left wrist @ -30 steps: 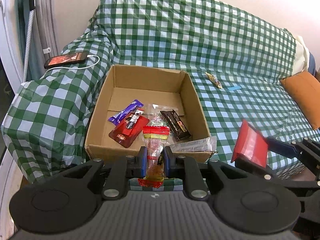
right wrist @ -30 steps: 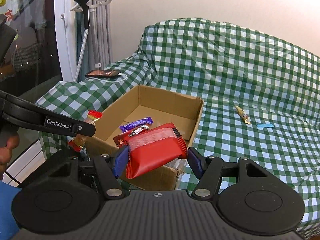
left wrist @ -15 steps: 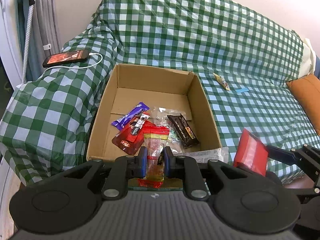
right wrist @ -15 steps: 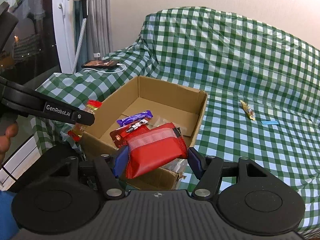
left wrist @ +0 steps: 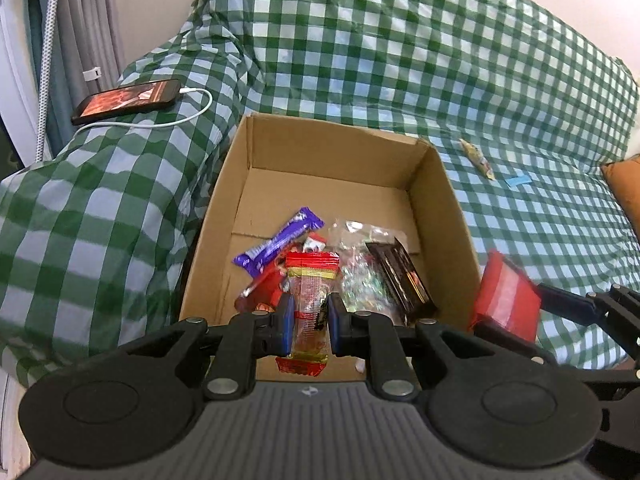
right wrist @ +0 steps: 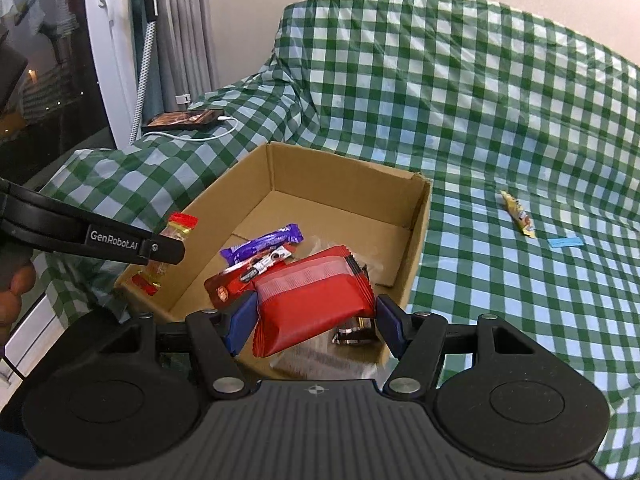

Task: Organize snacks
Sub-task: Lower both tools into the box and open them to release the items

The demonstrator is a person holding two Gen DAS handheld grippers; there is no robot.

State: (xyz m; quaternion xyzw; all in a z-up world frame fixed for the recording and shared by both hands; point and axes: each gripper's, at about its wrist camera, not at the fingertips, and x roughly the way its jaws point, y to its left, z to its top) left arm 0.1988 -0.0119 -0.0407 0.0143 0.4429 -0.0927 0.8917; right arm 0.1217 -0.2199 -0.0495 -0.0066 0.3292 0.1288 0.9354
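Note:
An open cardboard box (left wrist: 452, 216) (right wrist: 416, 232) rests on the green-checked sofa cover. Inside lie a purple bar (left wrist: 280, 242) (right wrist: 262, 246), a dark red pack (left wrist: 260, 294) (right wrist: 232, 280), a clear crinkly bag (left wrist: 360, 276) and a dark brown bar (left wrist: 400, 276). My left gripper (left wrist: 309, 316) is shut on a clear candy packet with red ends (left wrist: 312, 300) (right wrist: 178, 228), held over the box's near wall. My right gripper (right wrist: 316, 320) is shut on a red snack pouch (right wrist: 316, 304) (left wrist: 506, 296), at the box's near right corner.
A phone (left wrist: 128, 100) (right wrist: 186, 118) on a white charging cable lies on the sofa arm at the left. A small yellow wrapper (left wrist: 476, 158) (right wrist: 518, 214) and a blue strip (left wrist: 518, 180) (right wrist: 566, 242) lie on the seat right of the box. An orange cushion (left wrist: 624, 192) sits far right.
Both grippers have moved forward toward the box with their packets still held; the box now looms larger and the candy packet hangs over its near wall.

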